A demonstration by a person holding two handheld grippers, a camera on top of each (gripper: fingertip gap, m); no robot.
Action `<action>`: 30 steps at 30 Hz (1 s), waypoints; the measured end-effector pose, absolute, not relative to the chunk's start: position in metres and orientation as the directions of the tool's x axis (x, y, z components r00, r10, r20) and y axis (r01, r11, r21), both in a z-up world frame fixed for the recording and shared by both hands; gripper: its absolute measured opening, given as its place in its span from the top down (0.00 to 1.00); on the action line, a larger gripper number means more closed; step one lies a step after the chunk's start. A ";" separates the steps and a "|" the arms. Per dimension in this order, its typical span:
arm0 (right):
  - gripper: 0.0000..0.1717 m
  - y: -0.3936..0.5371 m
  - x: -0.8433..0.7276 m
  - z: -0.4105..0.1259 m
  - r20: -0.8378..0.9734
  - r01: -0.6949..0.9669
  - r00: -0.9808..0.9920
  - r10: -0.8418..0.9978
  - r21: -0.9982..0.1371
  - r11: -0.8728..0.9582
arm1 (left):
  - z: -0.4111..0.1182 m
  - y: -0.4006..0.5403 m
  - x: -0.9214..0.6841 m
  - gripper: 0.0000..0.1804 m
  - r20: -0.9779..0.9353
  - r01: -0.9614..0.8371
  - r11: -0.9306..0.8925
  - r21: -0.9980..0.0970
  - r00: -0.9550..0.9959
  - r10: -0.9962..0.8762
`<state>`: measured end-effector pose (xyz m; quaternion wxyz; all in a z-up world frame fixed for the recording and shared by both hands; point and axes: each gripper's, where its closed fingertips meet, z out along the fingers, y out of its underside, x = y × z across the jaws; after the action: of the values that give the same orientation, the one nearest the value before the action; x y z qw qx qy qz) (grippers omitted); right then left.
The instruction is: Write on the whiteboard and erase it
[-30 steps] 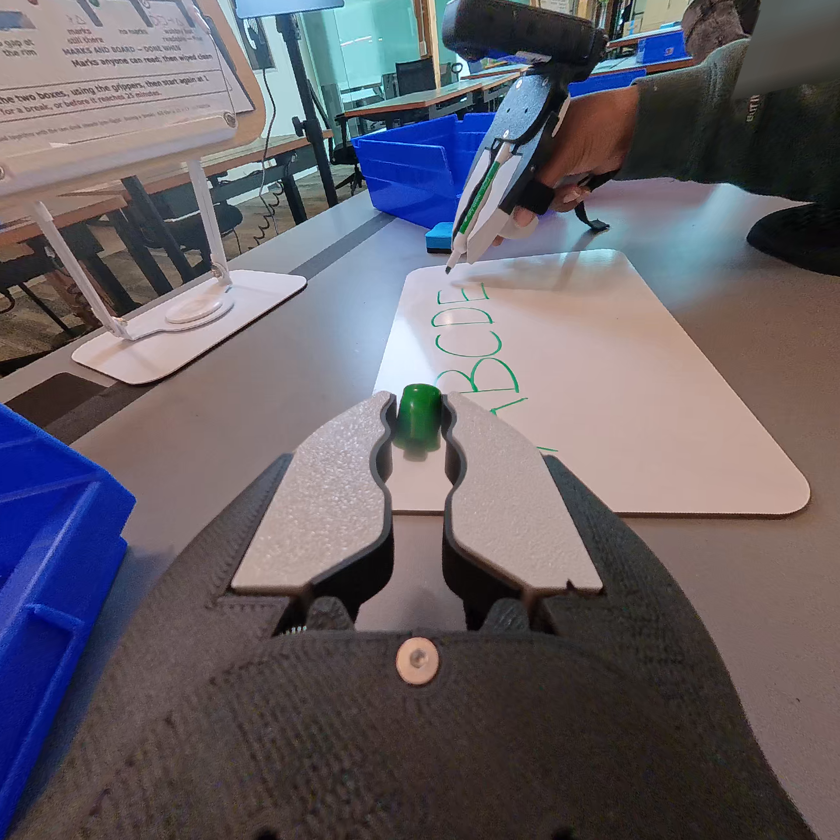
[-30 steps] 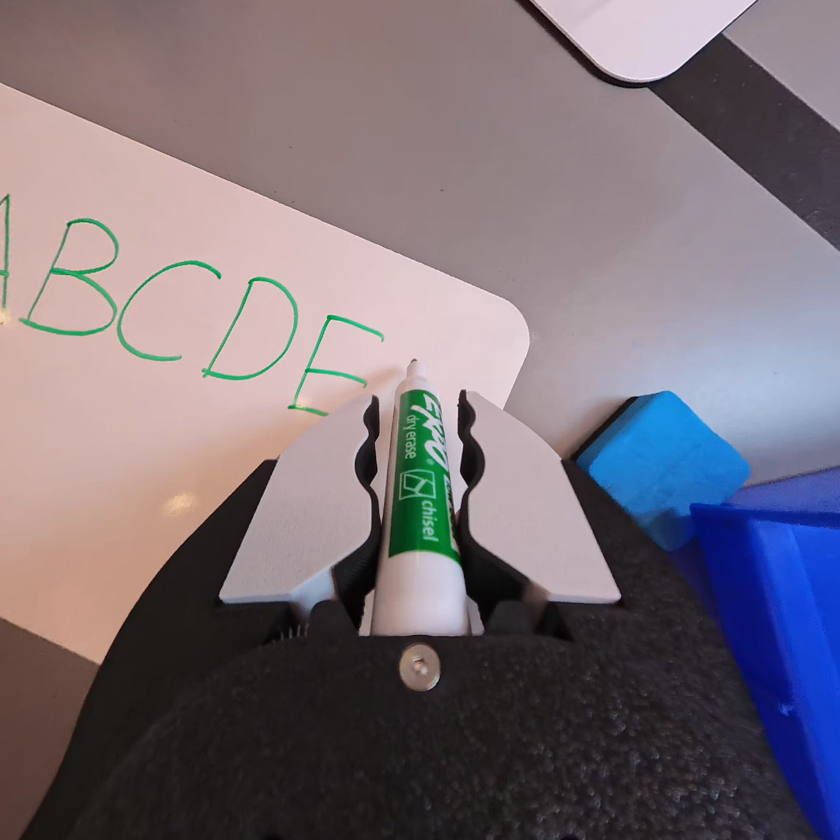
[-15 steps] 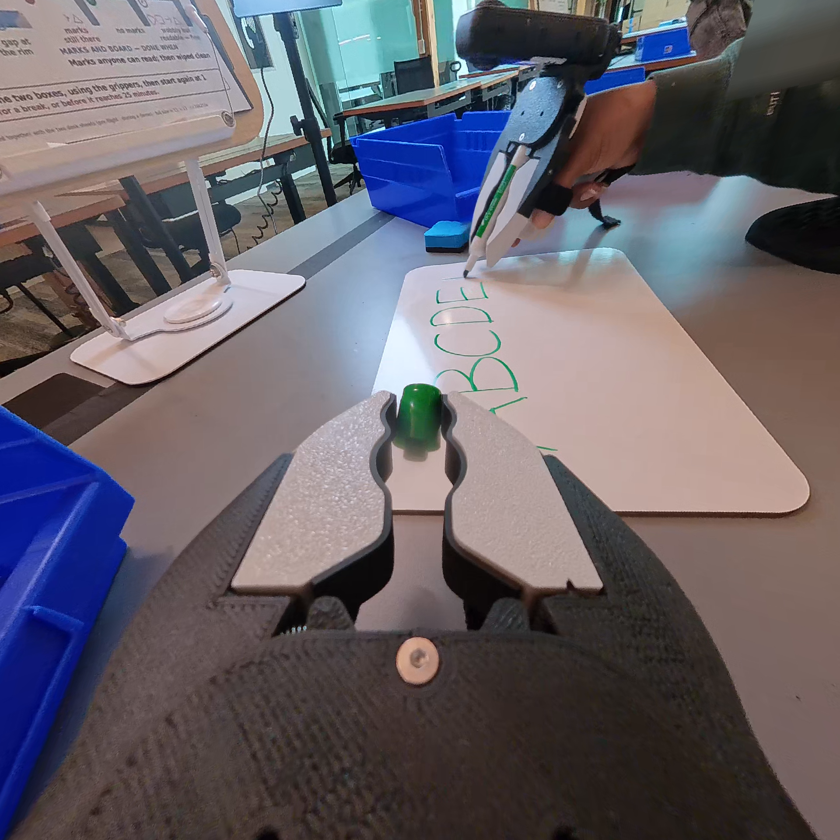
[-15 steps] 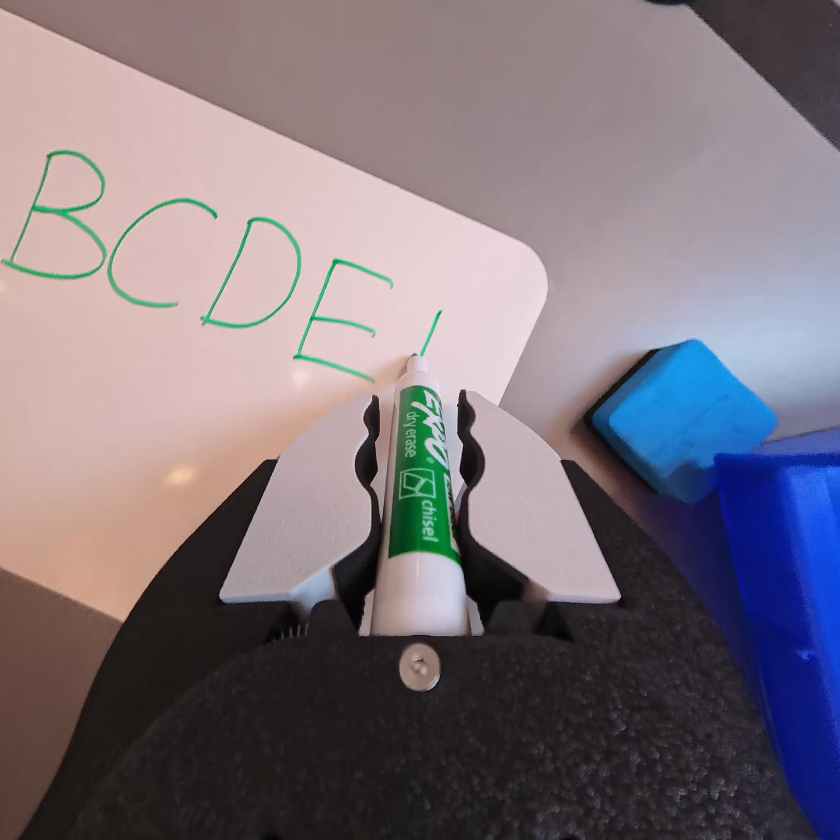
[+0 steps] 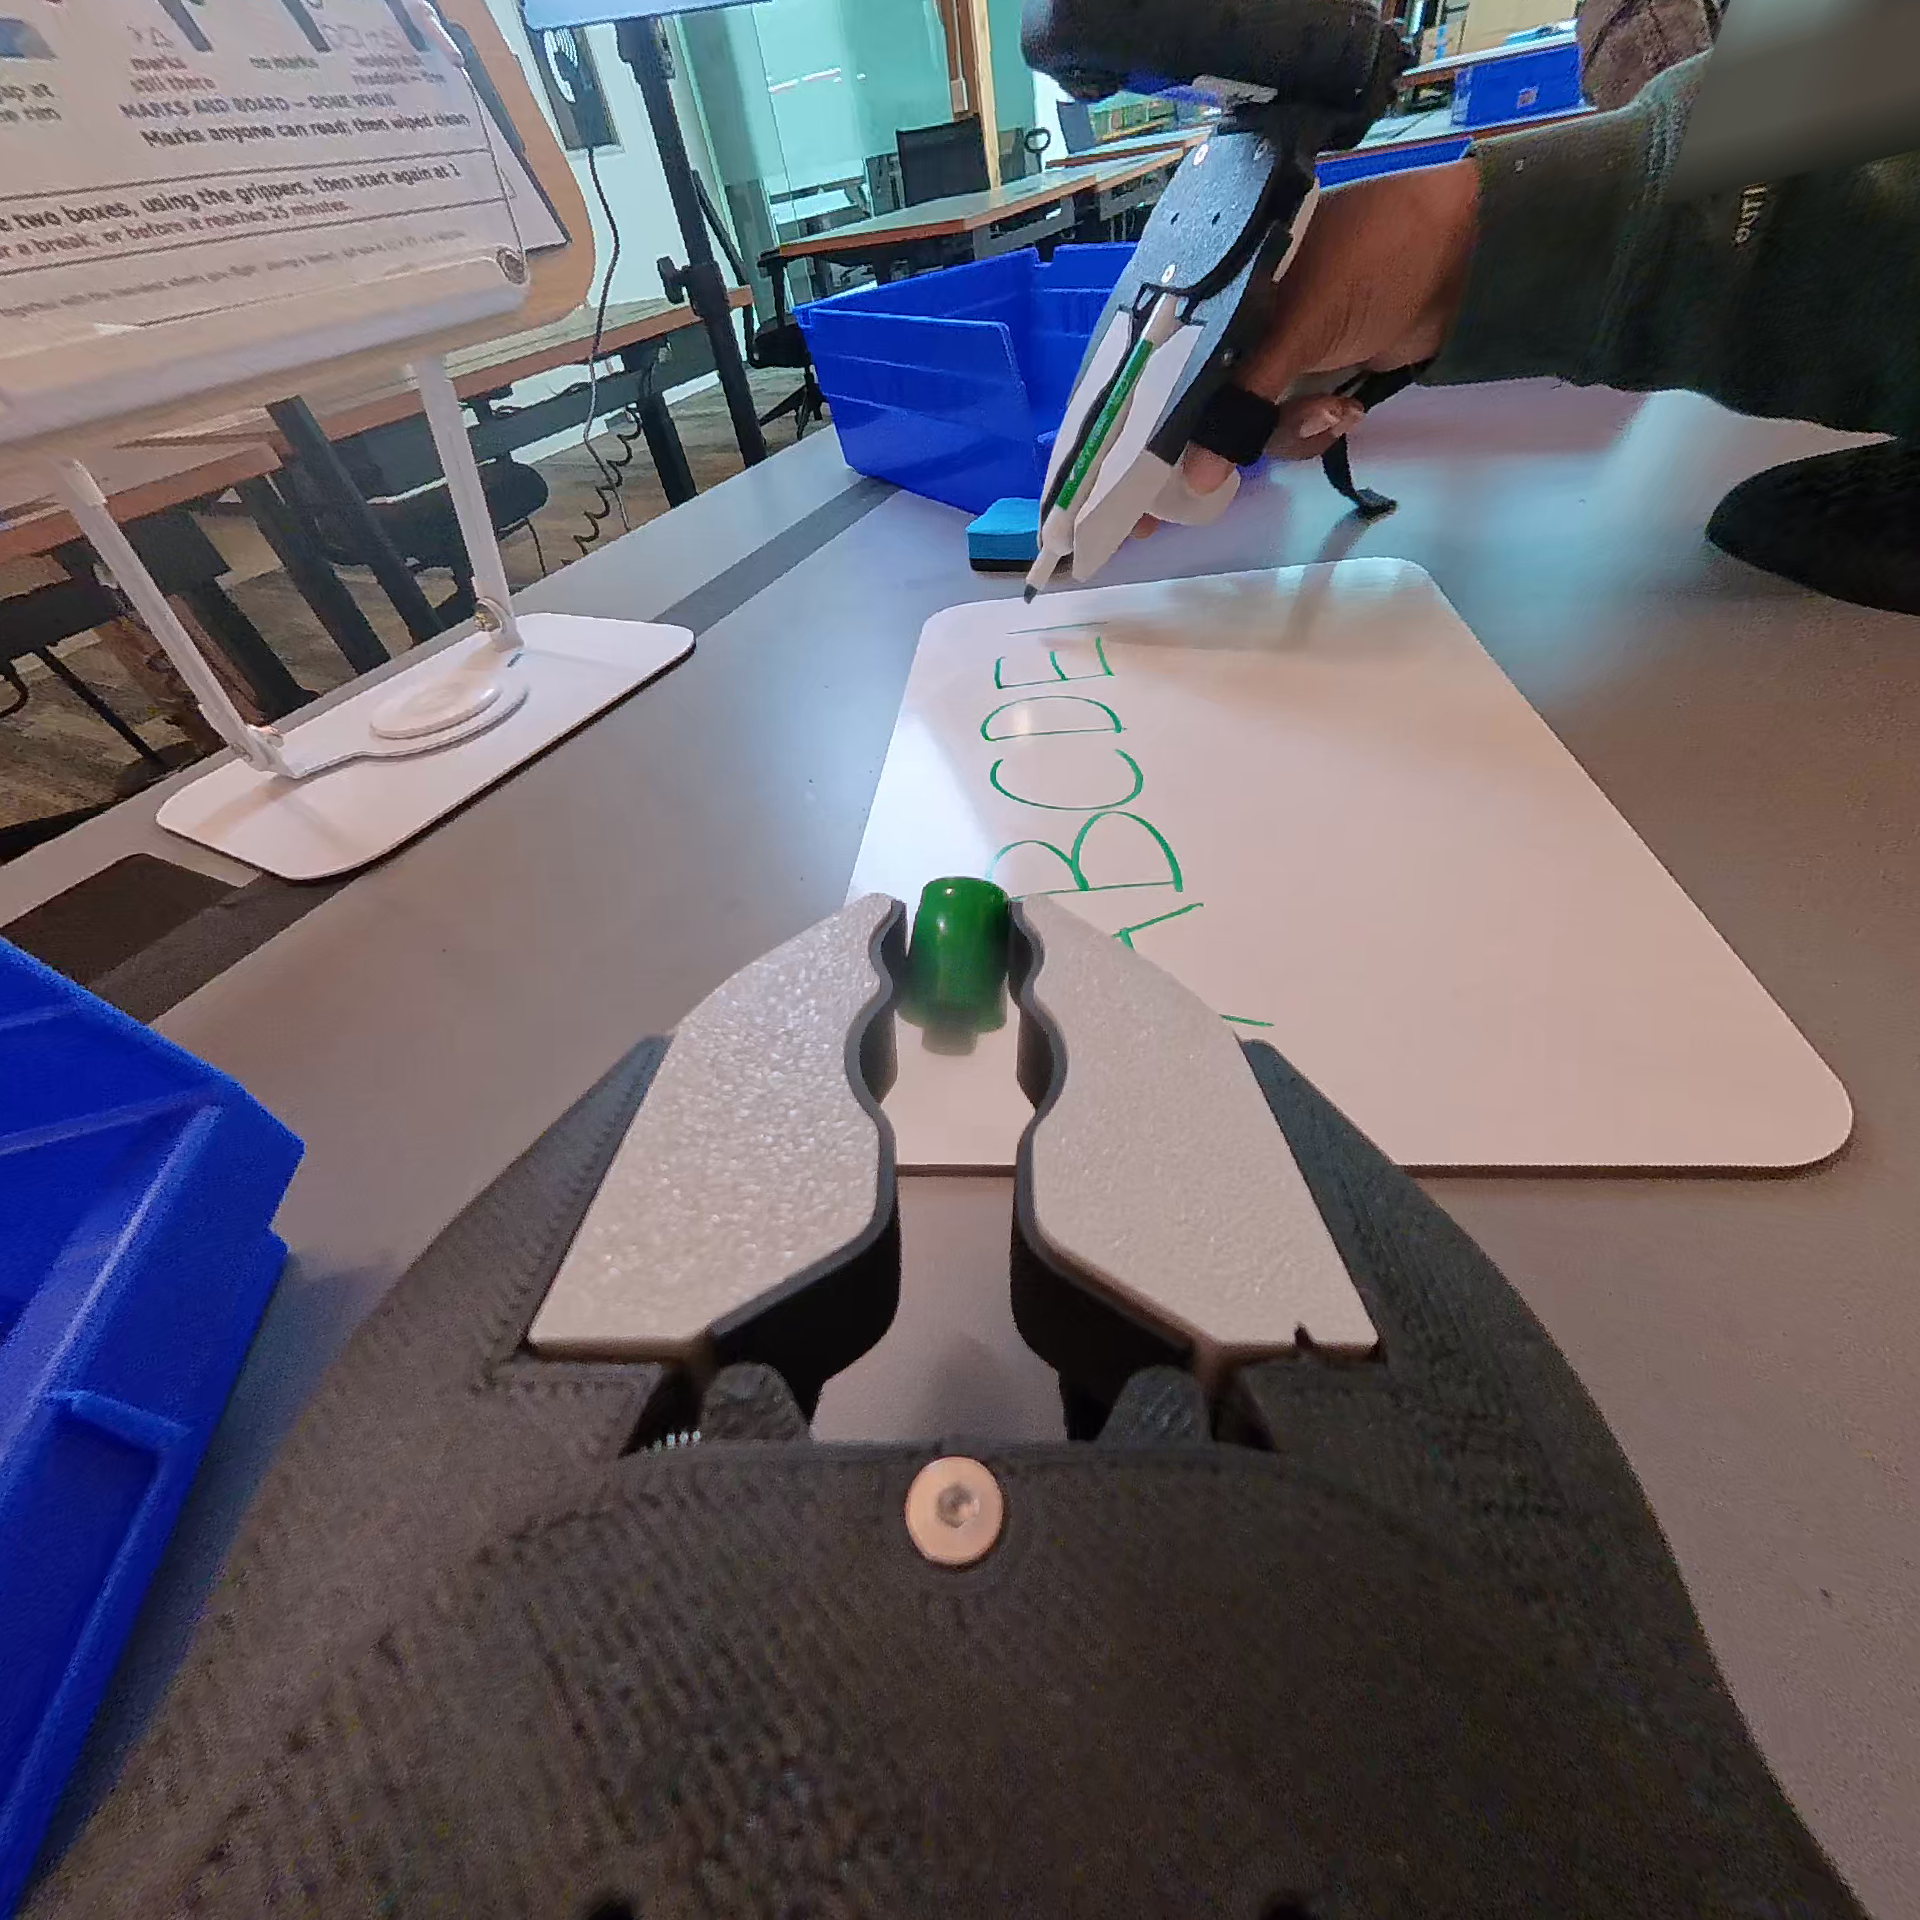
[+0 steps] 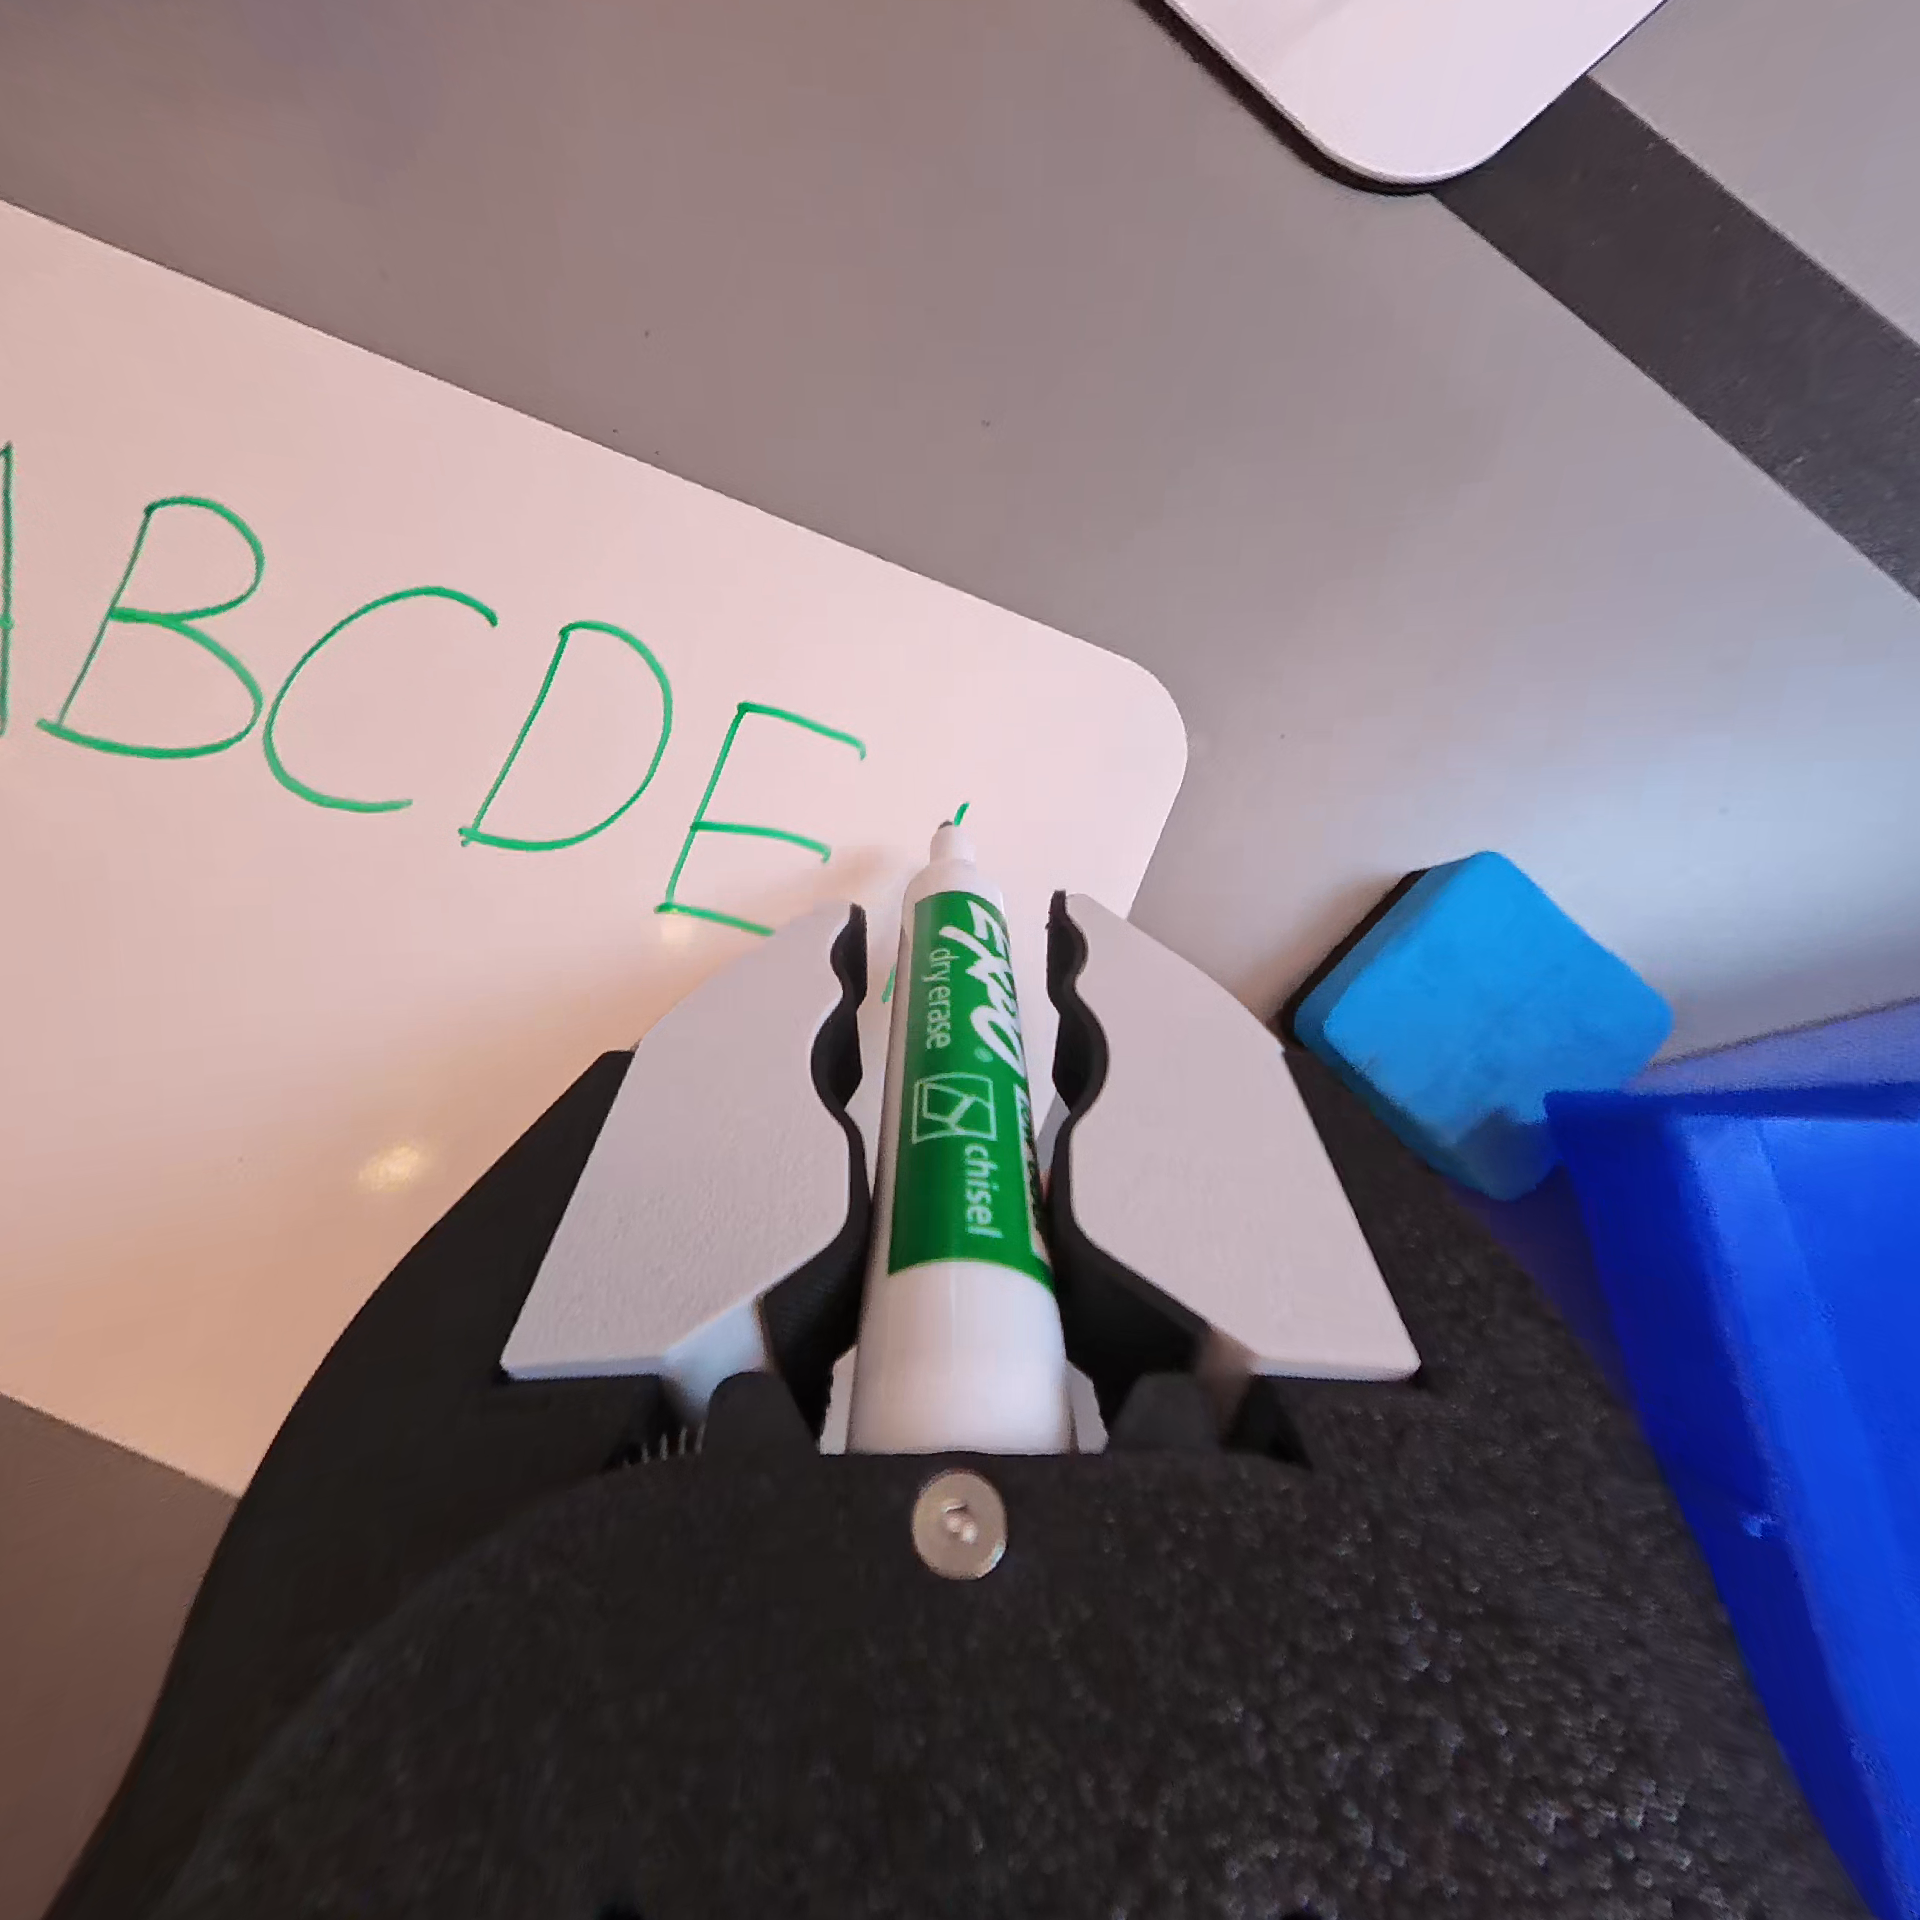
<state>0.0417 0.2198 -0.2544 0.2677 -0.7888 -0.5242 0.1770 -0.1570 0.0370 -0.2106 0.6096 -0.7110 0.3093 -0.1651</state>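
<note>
The left claw (image 5: pixel 956 961) rests low over the near left corner of the whiteboard (image 5: pixel 1455 883), its two grey fingers (image 5: pixel 769 1122) closed on a small green marker cap (image 5: pixel 956 956), which sits upright between the fingertips with both inner edges against its sides; the whiteboard lies flat on the grey worktop (image 5: pixel 623 883), and a row of green letters runs along its left edge from near to far. At the far left corner of the board the right claw (image 6: pixel 954 935) grips a green-and-white marker (image 6: pixel 961 1122) lengthwise, the barrel wedged between the fingers farther back while the fingertips stand a little clear of it; the marker's dark tip (image 6: pixel 945 831) points down just above the board, beside a short fresh green stroke (image 6: pixel 961 816) that follows the last letter (from the left wrist view the tip appears lifted slightly off the surface). A person's hand (image 5: pixel 1351 301) in a dark green sleeve holds that claw from the right. Just beyond the board's far corner lies a blue eraser (image 6: pixel 1475 1018), close against a blue bin (image 5: pixel 935 364); a second blue bin (image 5: pixel 104 1299) stands at the near left edge of the worktop. To the far left a white stand (image 5: pixel 416 727) with a flat base carries a printed sheet.
</note>
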 end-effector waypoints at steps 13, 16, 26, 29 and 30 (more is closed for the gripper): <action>0.79 0.224 0.031 -0.266 -0.003 0.757 0.380 0.925 -0.574 -0.313 | -0.211 0.036 -0.156 0.90 -0.143 -0.242 -0.066 -0.968 0.749 -0.647; 0.79 0.229 0.035 -0.267 0.009 0.756 0.398 0.918 -0.571 -0.322 | -0.211 0.036 -0.156 0.90 -0.143 -0.242 -0.066 -0.968 0.749 -0.647; 0.79 0.238 0.046 -0.262 0.016 0.721 0.443 0.896 -0.600 -0.346 | -0.211 0.037 -0.156 0.90 -0.143 -0.242 -0.067 -0.968 0.750 -0.646; 0.79 0.226 0.046 -0.260 0.008 0.730 0.415 0.910 -0.600 -0.328 | -0.211 0.037 -0.156 0.90 -0.141 -0.241 -0.069 -0.968 0.750 -0.646; 0.79 0.222 0.047 -0.260 0.004 0.735 0.406 0.914 -0.596 -0.324 | -0.211 0.037 -0.156 0.90 -0.141 -0.241 -0.069 -0.968 0.750 -0.647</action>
<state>0.0466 0.2220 -0.2596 0.2644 -0.7958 -0.5179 0.1694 -0.1561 0.0368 -0.2114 0.6068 -0.7117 0.3120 -0.1671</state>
